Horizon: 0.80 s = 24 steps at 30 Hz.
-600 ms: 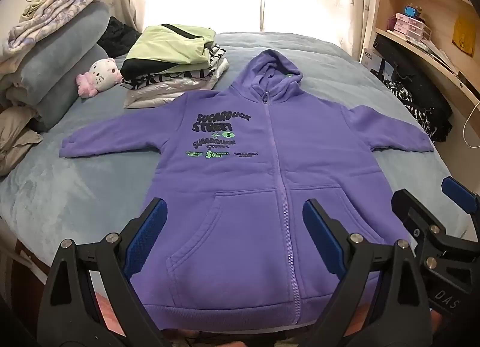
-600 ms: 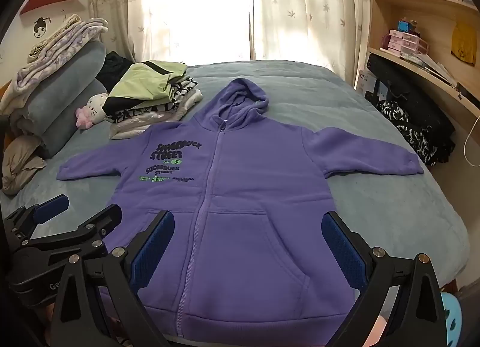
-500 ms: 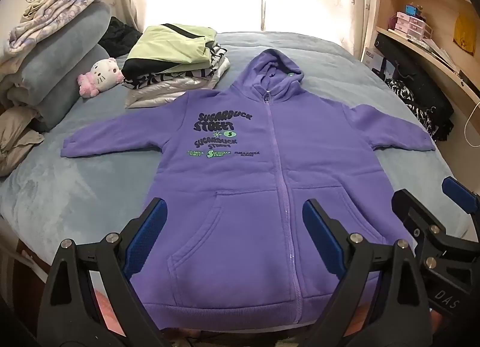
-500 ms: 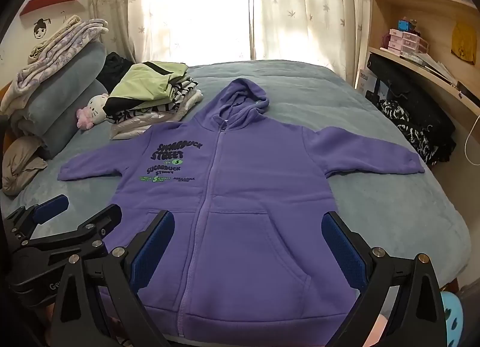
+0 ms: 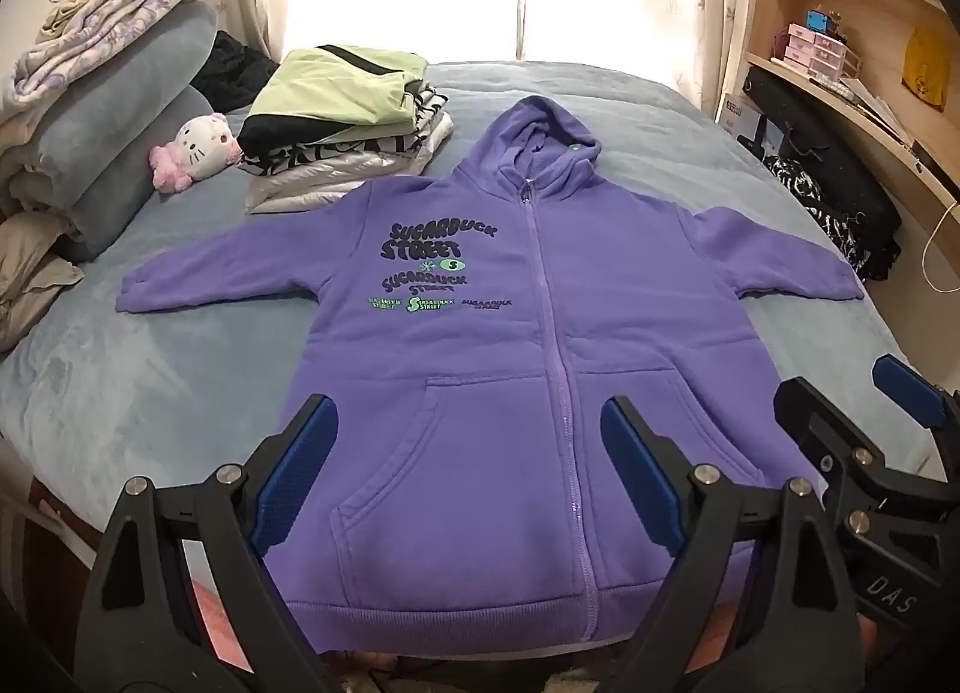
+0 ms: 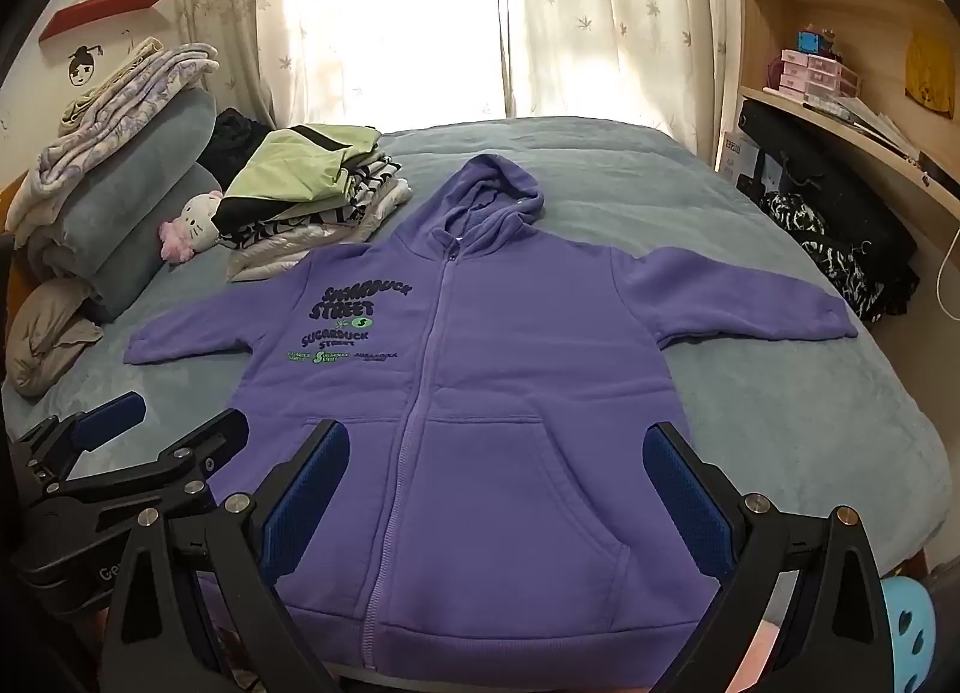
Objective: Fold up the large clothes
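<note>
A purple hoodie (image 5: 540,393) lies flat on the blue bed (image 5: 150,381), zipped up, with both sleeves out to the sides and its hood pointing to the window. The left claw (image 5: 468,471) is spread wide over the bottom of the hoodie, holding nothing. The right claw (image 6: 498,489) is spread wide too, just beside it. A pile of folded clothes (image 5: 348,129) sits near the left sleeve (almost touching the shoulder). A white cat toy (image 5: 198,150) rests by rolled blankets (image 5: 108,117).
</note>
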### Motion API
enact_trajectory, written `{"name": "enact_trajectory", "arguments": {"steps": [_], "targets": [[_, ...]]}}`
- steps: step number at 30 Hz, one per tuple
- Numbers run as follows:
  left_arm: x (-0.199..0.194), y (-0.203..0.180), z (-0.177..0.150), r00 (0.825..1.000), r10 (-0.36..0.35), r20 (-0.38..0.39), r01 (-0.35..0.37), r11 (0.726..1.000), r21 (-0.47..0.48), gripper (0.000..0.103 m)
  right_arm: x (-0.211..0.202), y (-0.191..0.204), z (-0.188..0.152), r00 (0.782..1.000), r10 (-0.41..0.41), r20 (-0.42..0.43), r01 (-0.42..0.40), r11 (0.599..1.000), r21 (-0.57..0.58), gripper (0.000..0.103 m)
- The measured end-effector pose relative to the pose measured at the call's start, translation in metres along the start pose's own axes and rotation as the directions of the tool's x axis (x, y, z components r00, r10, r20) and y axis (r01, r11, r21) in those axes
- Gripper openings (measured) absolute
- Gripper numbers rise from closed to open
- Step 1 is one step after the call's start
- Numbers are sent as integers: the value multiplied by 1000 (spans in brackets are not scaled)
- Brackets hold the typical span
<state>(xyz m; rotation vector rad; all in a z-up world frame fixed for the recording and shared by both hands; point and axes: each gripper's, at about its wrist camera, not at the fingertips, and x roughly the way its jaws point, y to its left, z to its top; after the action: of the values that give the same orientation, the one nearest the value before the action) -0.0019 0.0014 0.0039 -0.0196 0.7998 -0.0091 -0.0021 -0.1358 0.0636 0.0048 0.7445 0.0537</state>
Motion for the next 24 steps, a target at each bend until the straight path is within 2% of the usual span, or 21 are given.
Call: {"name": "enact_trajectory", "arguments": {"steps": [24], "targets": [[11, 0, -4, 999, -32, -43, 31, 999, -15, 87, 5, 3, -6, 1000, 1, -30, -1, 1000, 2, 100]]}}
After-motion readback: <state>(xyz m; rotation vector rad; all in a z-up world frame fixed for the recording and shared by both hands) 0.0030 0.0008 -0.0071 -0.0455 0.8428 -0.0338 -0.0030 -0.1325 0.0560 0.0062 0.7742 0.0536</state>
